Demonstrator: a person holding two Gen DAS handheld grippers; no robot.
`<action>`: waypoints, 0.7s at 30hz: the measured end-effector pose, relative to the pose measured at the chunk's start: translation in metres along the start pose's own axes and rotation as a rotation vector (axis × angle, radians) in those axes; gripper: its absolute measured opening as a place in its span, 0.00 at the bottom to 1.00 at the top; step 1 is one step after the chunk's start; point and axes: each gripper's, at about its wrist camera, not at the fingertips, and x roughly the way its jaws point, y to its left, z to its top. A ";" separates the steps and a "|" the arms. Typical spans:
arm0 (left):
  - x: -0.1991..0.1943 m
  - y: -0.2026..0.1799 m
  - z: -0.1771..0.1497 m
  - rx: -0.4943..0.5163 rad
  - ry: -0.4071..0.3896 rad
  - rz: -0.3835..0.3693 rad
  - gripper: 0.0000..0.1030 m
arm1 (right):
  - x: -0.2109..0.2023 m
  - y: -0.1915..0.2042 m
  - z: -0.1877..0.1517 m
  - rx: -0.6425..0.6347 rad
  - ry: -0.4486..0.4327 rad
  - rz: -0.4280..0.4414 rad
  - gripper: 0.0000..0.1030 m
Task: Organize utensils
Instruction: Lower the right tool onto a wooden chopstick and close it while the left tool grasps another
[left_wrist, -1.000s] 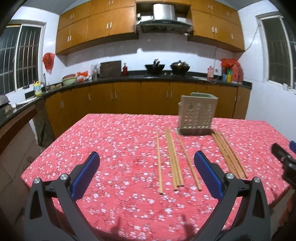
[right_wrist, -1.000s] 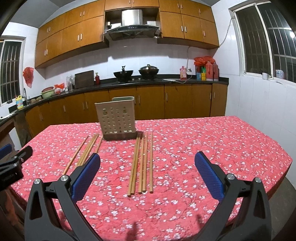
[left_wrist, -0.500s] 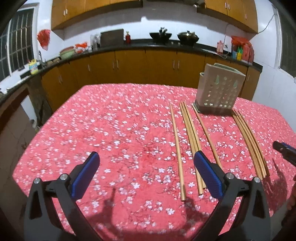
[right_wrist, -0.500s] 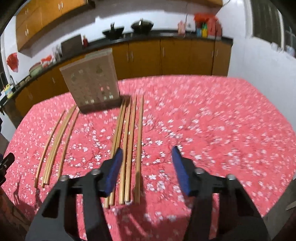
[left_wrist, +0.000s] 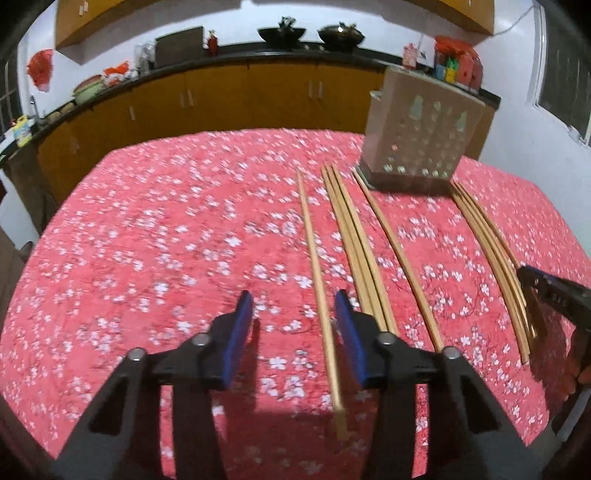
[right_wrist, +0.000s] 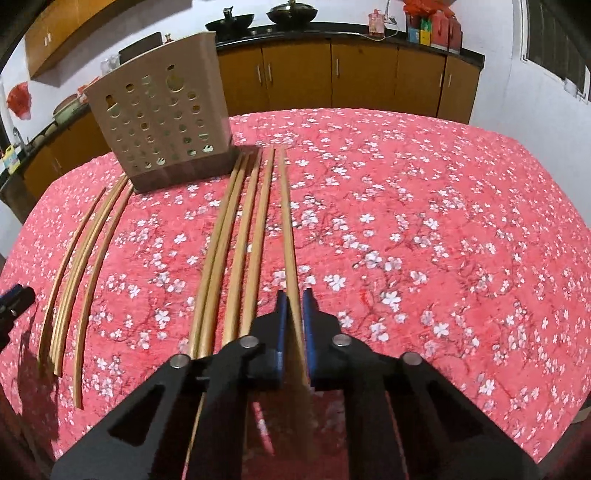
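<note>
Right wrist view: the right gripper (right_wrist: 293, 325) is clamped on the near end of the rightmost chopstick (right_wrist: 287, 229) of a five-stick group lying on the red floral tablecloth (right_wrist: 424, 221); the stick runs straight between the blue pads toward the perforated utensil holder (right_wrist: 162, 122), which stands upright at the far side of the table. Left wrist view: the left gripper (left_wrist: 293, 325) has just been closing, its jaws half-narrowed around a lone chopstick (left_wrist: 314, 258) that lies between the pads, nearer the right one; motion blur makes contact uncertain, and the pads probably do not yet press it. To do the step well, each grip should be finished squarely on one stick only, without catching the neighbouring bundle (left_wrist: 354, 236) just beside, then lifted cleanly off the cloth so the far tip does not drag before it is tipped upright over the holder. The chopsticks are long, slender, pale wooden rods, laid roughly parallel in two groups on either side of the holder's base; the fisheye lens bows the outer ones.
</note>
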 end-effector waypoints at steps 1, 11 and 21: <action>0.005 -0.001 0.000 0.003 0.015 -0.011 0.35 | 0.000 -0.001 0.000 0.003 0.000 -0.002 0.08; 0.024 -0.012 0.002 0.045 0.062 -0.018 0.25 | 0.006 0.000 0.004 0.008 0.001 -0.007 0.08; 0.061 0.004 0.044 0.031 0.068 0.035 0.08 | 0.025 -0.011 0.029 -0.005 -0.001 -0.006 0.07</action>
